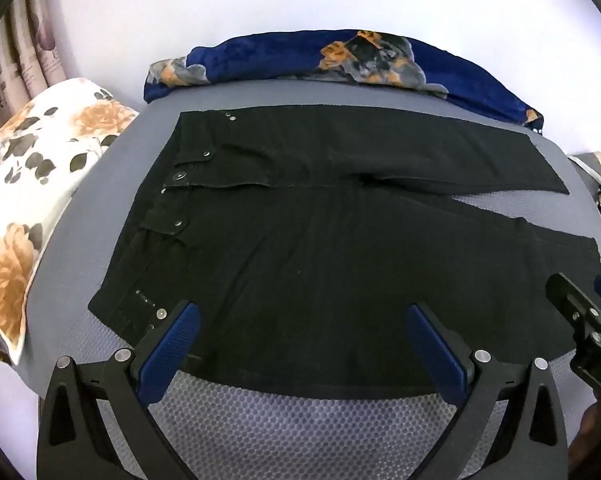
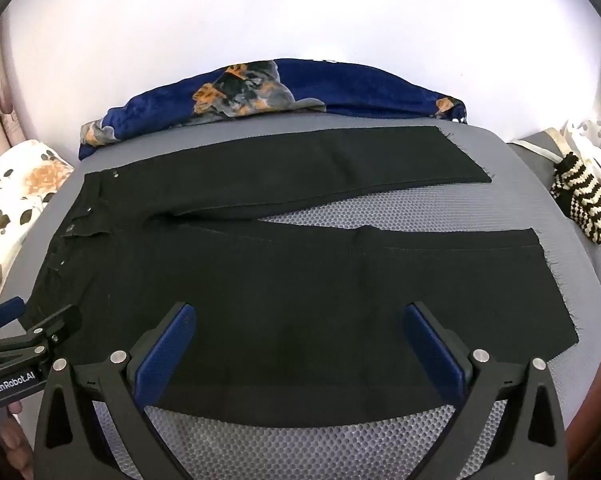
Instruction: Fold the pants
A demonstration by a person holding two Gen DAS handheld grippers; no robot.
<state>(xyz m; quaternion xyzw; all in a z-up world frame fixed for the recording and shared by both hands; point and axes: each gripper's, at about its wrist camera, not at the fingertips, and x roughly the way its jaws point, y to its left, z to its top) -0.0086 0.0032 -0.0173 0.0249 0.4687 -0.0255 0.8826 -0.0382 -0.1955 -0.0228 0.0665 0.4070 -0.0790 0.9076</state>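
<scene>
Black pants (image 1: 300, 240) lie flat on a grey mesh bed cover (image 1: 300, 432), waistband to the left, both legs running right. In the right wrist view the pants (image 2: 280, 288) show a gap of cover between the two legs. My left gripper (image 1: 302, 316) is open above the near edge of the pants, close to the waistband end, with nothing between its blue pads (image 1: 172, 344). My right gripper (image 2: 300, 316) is open over the near leg, also holding nothing. The right gripper's finger (image 1: 580, 320) shows at the right edge of the left wrist view, and the left gripper's finger (image 2: 40, 328) at the other view's left edge.
A blue floral blanket (image 1: 340, 60) is bunched along the far edge of the bed. A white floral pillow (image 1: 32, 184) lies to the left. A black-and-cream striped knit item (image 2: 584, 208) sits at the right, by white cloth. A white wall stands behind.
</scene>
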